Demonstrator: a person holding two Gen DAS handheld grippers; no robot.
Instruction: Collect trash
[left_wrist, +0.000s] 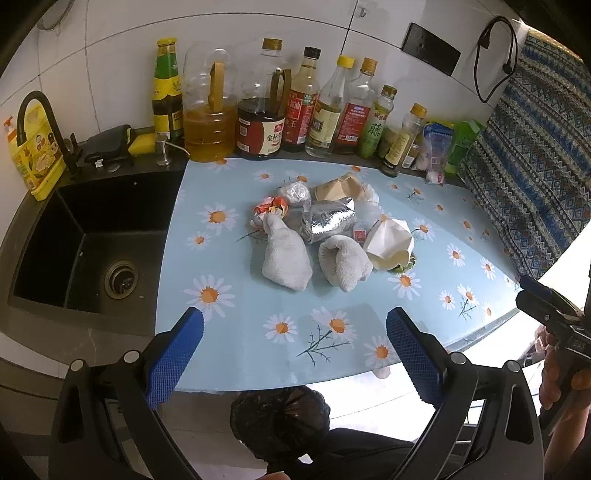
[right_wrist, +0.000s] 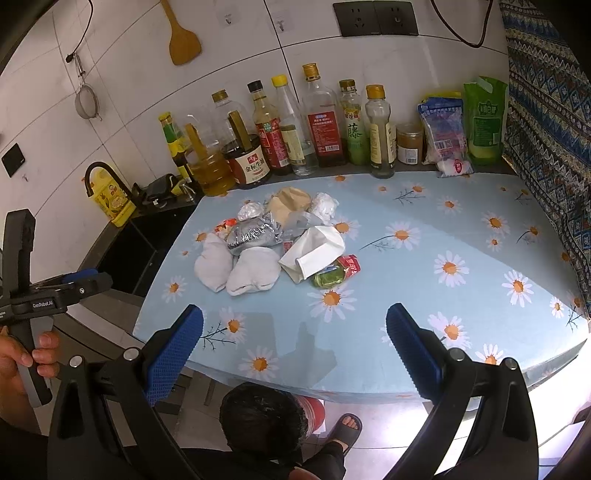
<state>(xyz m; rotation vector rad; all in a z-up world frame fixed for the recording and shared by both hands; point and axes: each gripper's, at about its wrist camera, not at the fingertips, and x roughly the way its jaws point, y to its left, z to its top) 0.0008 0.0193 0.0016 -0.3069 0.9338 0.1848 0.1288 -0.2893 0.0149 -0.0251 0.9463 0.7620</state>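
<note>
- our left gripper (left_wrist: 294, 325) hangs above the near edge of the worktop, its blue-padded fingers (left_wrist: 173, 360) spread wide with nothing between them.
- our right gripper (right_wrist: 294, 325) is also spread wide and empty, poised over the near edge of the daisy-print cloth (right_wrist: 424, 206) that covers the worktop.
- the trash pile (left_wrist: 325, 229) sits around the middle of the worktop, well apart from both grippers.
- in the pile, two white cloth bundles (left_wrist: 286, 258) lie side by side on its near side; they may be socks or rags, the view is too soft to say.
- a crumpled silver foil bag (left_wrist: 328, 219) lies just behind them, touching a small foil ball (left_wrist: 294, 192) and a brown paper wad (left_wrist: 338, 188) toward the back.
- a red and orange wrapper (left_wrist: 271, 206) is at the pile's left edge.
- a squashed white paper cup (right_wrist: 314, 254) lies at the pile's right, with a green and red packet (right_wrist: 334, 273) touching it on the near side.
- a row of oil and sauce bottles (right_wrist: 280, 136) stands along the worktop's back edge against the tiled wall.
- a black sink (left_wrist: 92, 236) is set in at the left end of the worktop, with a black tap (left_wrist: 40, 110) behind it.
- a bin lined with a black bag (left_wrist: 279, 421) stands on the floor below the near edge.
</note>
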